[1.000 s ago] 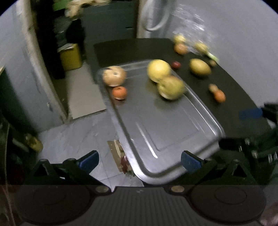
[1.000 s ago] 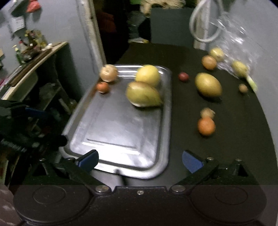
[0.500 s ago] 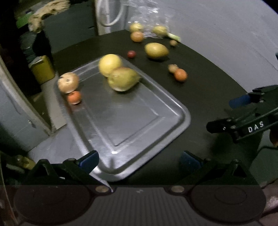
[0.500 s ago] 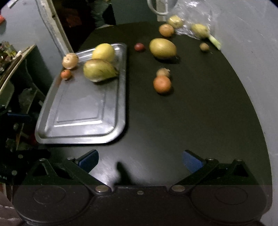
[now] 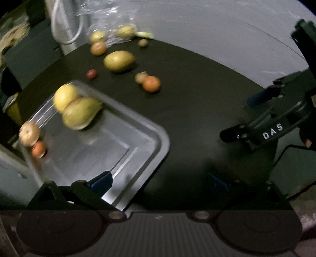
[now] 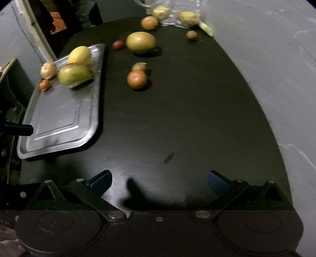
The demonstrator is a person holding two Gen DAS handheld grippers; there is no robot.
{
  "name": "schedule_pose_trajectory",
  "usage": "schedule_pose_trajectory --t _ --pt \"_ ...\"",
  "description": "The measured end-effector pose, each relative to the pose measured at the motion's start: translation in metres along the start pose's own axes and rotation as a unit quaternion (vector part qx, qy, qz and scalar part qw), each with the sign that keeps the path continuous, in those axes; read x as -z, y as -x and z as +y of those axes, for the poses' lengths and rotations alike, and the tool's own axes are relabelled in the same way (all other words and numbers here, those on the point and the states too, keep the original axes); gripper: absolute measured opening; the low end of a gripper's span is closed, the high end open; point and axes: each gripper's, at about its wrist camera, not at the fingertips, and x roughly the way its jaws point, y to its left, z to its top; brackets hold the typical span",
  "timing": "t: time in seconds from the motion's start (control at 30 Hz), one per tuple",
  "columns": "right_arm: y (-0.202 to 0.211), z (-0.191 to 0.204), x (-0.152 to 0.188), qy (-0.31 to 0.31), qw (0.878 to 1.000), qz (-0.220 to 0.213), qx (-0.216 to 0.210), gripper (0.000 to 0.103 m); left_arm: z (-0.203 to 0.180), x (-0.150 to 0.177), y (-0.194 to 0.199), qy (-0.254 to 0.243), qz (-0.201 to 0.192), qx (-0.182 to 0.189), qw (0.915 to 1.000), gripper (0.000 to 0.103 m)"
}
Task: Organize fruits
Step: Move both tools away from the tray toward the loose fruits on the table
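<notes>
Partly blurred tray (image 5: 138, 138), fruit smeared, left gripper (image 5: 160, 182) and right gripper (image 6: 159, 180) fingers spread, empty.

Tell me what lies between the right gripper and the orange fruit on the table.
Nothing: in the right wrist view, only bare dark table stretches from the open right gripper to the orange fruit.

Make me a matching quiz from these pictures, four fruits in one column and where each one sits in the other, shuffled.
Things:
1. small dark red fruit
2. round yellow fruit
3. large oval yellow-green fruit
4. pale yellow fruit

Places:
A. on the silver metal tray
B. in the clear plastic bag
C. on the black table, just off the tray's far corner
D. on the table, right of the red fruit

Pairs: 1-C, 2-A, 3-D, 4-B
</notes>
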Motion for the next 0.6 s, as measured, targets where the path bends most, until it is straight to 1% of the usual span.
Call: schedule_pose_trajectory --t 0.17,0.33,0.6 --pt "0.000 -0.014 0.002 -0.013 1.000 0.002 0.016 0.102 -0.014 -0.013 -0.009 -0.038 0.007 0.008 0.9992 0.102" --pt "0.000 -0.023 0.005 -0.018 1.000 0.008 0.020 0.102 -0.023 -0.027 -0.019 -0.066 0.015 0.015 0.9976 0.102" --pt "0.000 -0.028 0.008 -0.011 0.999 0.015 0.036 0.102 -0.040 -0.042 -0.031 -0.138 0.026 0.018 0.9899 0.102"
